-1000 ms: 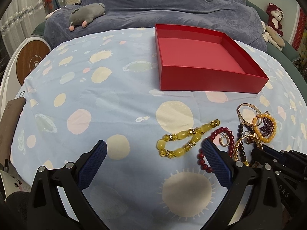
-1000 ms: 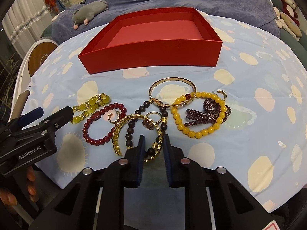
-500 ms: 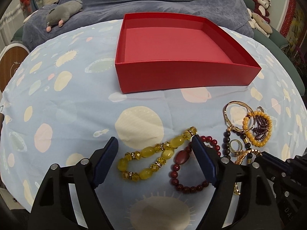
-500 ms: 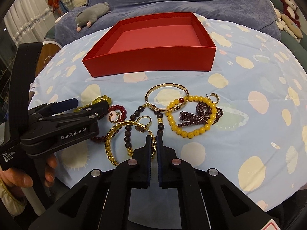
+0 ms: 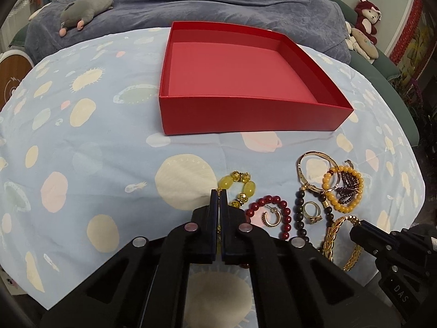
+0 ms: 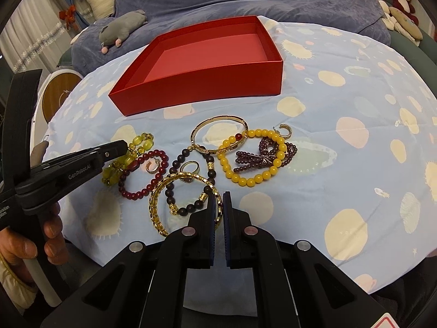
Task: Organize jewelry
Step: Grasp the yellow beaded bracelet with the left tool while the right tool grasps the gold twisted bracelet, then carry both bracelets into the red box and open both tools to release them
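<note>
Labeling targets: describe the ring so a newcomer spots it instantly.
Start at the red box; the jewelry lies on the cloth in front of it. Mid-pile, the ring sits inside the dark bead bracelet: the only small gold band, beadless.

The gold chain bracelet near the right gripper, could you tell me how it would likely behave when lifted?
The gold chain bracelet is built of small links, so it would probably sag and dangle rather than hold its ring shape. It overlaps the dark bead bracelet, so it might drag that along. Its shiny metal may slip between the pads.

Shut hand-held gripper (image 5: 218, 191) beside yellow bracelet (image 5: 241, 188)
</note>
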The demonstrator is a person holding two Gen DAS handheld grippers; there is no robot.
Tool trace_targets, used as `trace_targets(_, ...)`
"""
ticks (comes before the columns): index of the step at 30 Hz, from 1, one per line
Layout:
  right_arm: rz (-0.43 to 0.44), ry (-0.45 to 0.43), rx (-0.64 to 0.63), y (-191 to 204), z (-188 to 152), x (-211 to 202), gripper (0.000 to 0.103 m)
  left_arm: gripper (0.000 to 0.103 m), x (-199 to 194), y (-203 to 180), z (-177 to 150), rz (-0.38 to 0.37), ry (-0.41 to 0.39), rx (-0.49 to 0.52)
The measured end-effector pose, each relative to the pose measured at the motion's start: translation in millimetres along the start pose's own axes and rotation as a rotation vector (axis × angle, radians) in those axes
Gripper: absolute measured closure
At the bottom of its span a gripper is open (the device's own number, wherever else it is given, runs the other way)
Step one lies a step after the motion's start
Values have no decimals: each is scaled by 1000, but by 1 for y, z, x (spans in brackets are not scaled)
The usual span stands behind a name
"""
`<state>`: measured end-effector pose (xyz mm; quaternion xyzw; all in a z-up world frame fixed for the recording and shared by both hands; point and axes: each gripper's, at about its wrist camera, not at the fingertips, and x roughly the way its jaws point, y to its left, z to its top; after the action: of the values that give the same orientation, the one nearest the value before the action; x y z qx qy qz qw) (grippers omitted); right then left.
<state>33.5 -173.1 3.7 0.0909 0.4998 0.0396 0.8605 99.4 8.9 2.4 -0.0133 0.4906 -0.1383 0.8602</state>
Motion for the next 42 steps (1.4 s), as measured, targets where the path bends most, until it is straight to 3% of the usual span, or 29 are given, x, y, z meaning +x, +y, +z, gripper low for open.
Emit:
trace_targets(7,8,-7,27,-7,-2,-5,98,100,-3,2,0,16,0,-17)
trace_targets(11,10,-9,27,-7,-1,-6,98,74,8,2,-2,50,23,-2)
trace_targets(13,11,-8,27,-7,-1,-6,98,72,11,1,-2,59,18,17)
trace_targets(17,14,-3,26,-7,2,-3,98,74,14,-1,-2,76,13,62)
trace_targets(21,11,6,24,-5,3,-1,98,94,14,-3,-5,107,-2,105)
trace_targets(29,21,-7,-6,-1,16,-13,98,94,-11,2,2,67,-35,54)
trace_targets(35,46,-59,-76,6,65,-36,98,94,-52,-8,38,2,-91,68)
trace_targets(42,59,-105,-107,5,159,-26,98,94,-63,-20,124,-54,-157,94)
